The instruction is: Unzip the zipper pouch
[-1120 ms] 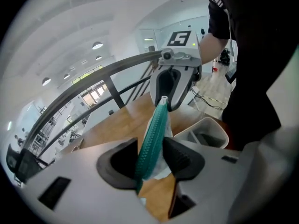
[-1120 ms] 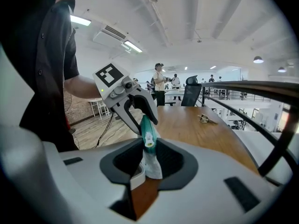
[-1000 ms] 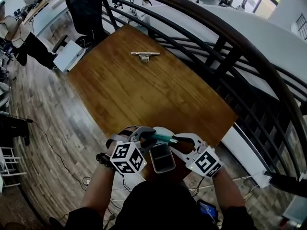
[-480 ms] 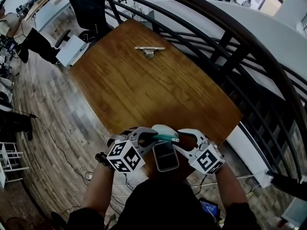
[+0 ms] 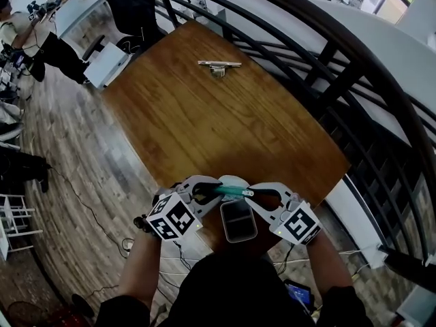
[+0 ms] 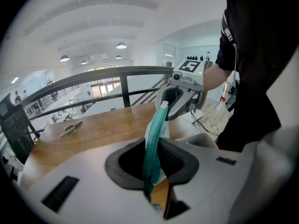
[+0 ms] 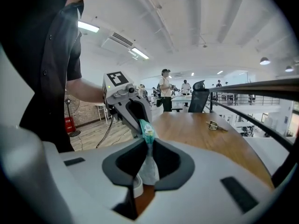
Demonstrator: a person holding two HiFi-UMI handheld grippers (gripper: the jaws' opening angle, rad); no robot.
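Observation:
A white zipper pouch [image 5: 231, 181] with a teal zipper [image 5: 230, 192] hangs between my two grippers over the near edge of the wooden table [image 5: 225, 128]. My left gripper [image 5: 204, 191] is shut on the zipper's left end [image 6: 154, 134]; its jaws have just been opening slightly with the teal band still pinched between them. My right gripper [image 5: 253, 194] has just been closing and is now shut on the pouch's right end [image 7: 148, 164]. In each gripper view the other gripper faces it, close by [image 6: 180, 97] [image 7: 131, 108].
A small metal clip [image 5: 218, 67] lies at the table's far end. A dark curved railing [image 5: 327, 60] runs along the table's right and far sides. A grey phone-like device [image 5: 238, 220] sits at my chest. Desks and people are on the lower floor at upper left.
Both grippers stay at the table's near edge with the pouch stretched between them. The left gripper has rolled a little. The head view has shifted slightly.

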